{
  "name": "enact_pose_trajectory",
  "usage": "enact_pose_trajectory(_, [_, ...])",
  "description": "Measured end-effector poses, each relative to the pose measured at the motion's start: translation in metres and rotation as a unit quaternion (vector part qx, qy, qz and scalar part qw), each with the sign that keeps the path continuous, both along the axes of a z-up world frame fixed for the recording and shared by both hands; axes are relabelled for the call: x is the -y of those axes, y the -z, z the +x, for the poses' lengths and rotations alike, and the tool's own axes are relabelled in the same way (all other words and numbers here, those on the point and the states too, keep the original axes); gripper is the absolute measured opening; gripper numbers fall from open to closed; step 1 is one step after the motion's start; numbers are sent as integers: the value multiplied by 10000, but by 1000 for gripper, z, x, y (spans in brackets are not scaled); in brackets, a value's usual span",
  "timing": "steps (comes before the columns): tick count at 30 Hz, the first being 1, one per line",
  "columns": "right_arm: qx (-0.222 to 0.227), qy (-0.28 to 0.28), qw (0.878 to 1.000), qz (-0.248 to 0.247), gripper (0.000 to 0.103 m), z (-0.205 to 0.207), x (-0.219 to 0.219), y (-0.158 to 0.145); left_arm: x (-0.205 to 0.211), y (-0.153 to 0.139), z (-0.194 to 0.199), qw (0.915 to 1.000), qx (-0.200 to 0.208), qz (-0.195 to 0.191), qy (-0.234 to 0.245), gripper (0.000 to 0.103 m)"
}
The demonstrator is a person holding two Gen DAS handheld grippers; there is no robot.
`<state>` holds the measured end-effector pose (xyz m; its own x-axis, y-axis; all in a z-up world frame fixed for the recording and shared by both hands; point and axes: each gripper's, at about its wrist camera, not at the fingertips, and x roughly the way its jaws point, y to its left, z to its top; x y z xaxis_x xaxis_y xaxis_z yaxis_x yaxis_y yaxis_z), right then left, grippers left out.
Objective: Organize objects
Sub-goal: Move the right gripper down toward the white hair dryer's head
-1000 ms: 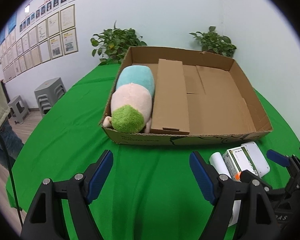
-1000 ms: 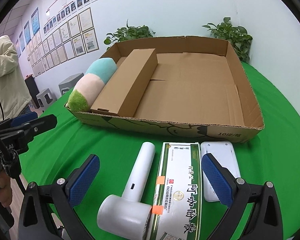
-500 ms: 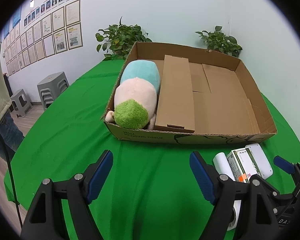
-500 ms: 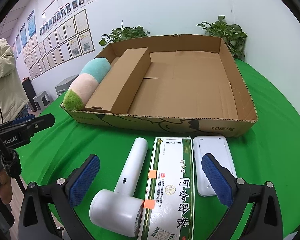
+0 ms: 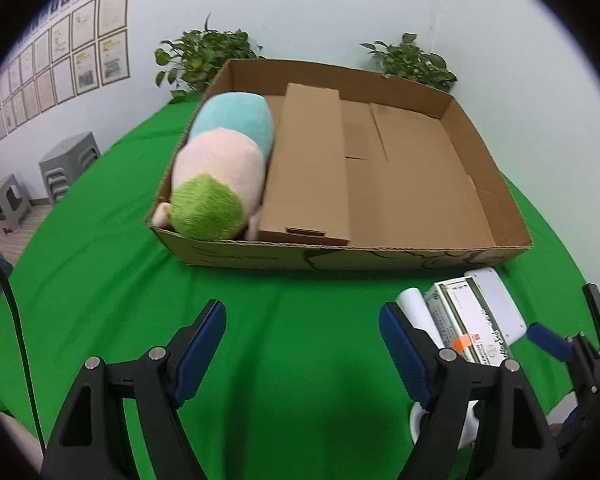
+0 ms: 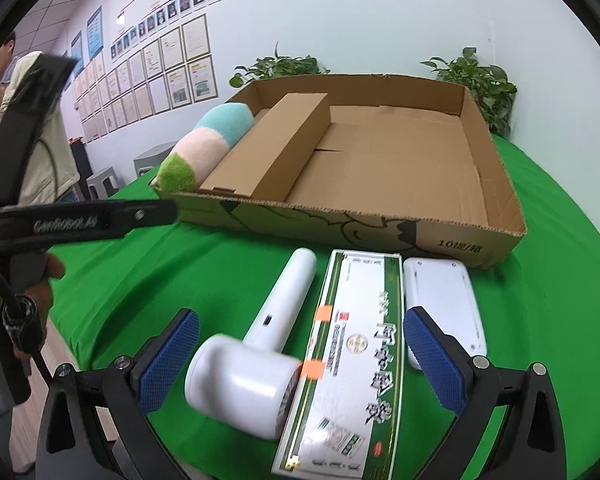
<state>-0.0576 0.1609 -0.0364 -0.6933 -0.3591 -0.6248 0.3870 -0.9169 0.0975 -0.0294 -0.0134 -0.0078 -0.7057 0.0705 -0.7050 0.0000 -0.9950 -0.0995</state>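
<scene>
step: reach for next item | right gripper (image 6: 300,354) wide open over green-white carton (image 6: 352,356), hair dryer (image 6: 260,356) touching it, nothing held | left gripper (image 5: 302,338) open, empty | next: close on carton, move to cardboard box (image 6: 480,224)

Bright green cloth (image 6: 560,240) covers the table, filling the lower half of both views. In the centre sits a plain brown cardboard tray (image 6: 496,184) with dark line drawings printed on its front wall, and inside it a brown cardboard box (image 6: 268,152). At the tray's left, a plush toy (image 5: 220,160) banded in light blue, pale pink and lime green. Lower centre in the right wrist view: a white handheld device (image 6: 260,344), a white-and-dark-green carton (image 6: 360,344) with gold edging and orange stickers, and a flat white case (image 6: 444,300). Blue pads (image 6: 432,356) sit on black gripper frames.
</scene>
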Motion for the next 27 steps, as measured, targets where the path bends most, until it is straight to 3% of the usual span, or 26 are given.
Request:
enact_pose_trajectory(15, [-31,-549,9985,24,103,12,20,8,-9,13,5,9985,306,155,430,79])
enact_pose_trajectory(27, [62,-622,9980,-25,103,18,16,13,-21,19,4,9937,529,494,856,79])
